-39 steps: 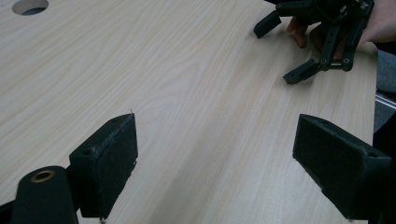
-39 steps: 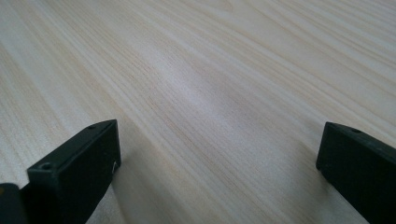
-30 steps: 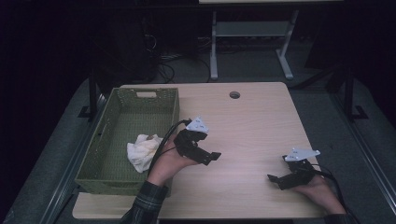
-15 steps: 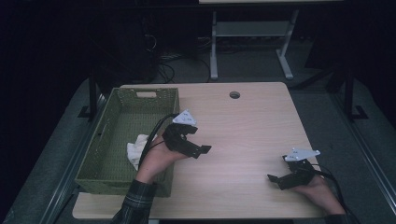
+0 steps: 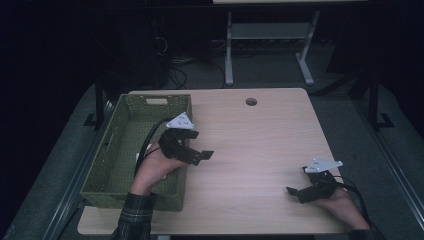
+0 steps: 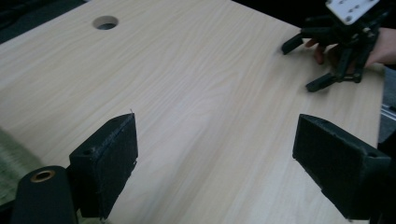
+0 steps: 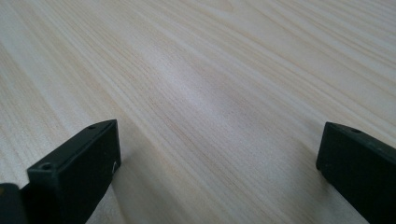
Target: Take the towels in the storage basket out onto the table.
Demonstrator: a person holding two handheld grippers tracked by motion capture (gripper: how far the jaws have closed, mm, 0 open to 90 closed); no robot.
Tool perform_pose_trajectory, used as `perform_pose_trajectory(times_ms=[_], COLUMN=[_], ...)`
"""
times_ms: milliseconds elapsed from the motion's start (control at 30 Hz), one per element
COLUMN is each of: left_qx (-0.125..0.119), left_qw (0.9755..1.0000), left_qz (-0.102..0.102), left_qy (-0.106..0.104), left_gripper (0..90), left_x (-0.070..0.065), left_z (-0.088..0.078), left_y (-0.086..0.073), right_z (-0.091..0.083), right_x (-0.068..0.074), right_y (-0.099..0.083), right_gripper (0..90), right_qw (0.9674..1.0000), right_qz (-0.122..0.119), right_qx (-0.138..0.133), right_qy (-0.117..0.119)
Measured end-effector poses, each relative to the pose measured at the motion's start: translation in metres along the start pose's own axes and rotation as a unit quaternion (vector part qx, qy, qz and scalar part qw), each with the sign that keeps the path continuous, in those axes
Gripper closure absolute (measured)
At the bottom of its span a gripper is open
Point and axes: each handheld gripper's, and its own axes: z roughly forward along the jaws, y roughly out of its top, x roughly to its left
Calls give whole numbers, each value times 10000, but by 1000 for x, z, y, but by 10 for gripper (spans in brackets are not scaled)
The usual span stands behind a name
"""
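- Left gripper (image 5: pixel 192 150), fingers (image 6: pixel 105 161) wide apart and empty, hovers left of centre beside the green woven basket (image 5: pixel 115 150).
- Right gripper (image 5: pixel 305 189), fingers equally spread and empty, rests lower right on the pale wooden table (image 5: pixel 260 140); work looks finished.

The high view looks forward and down on the pale wooden table (image 5: pixel 250 145); both gripper views skim close over that same tabletop.

The left hand (image 5: pixel 159 167) hides most of a white thing (image 5: pixel 138 157) in the basket (image 5: pixel 117 150).
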Motion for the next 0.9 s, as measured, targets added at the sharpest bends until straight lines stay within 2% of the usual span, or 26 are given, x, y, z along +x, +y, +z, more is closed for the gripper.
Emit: perform_pose_trajectory(times_ms=[267,400,500,733,900], left_qx=[-82,-66,-87,3,-42], left_qw=[9998,9995,9991,9967,9952], left_qz=[-107,-71,-141,-300,-411], left_qy=[155,294,389,752,883], left_gripper=[134,134,134,134,134], left_x=[10,15,19,34,42], left_z=[-13,-18,-23,-37,-44], left_y=[-6,-9,-12,-24,-30], right_z=[0,0,0,0,0], right_x=[0,0,0,0,0], right_y=[0,0,0,0,0], right_gripper=[0,0,0,0,0], right_qw=[10000,10000,10000,10000,10000], right_qz=[0,0,1,3,1], right_qx=[1,0,0,2,1], right_qy=[-2,-2,-2,-2,-2])
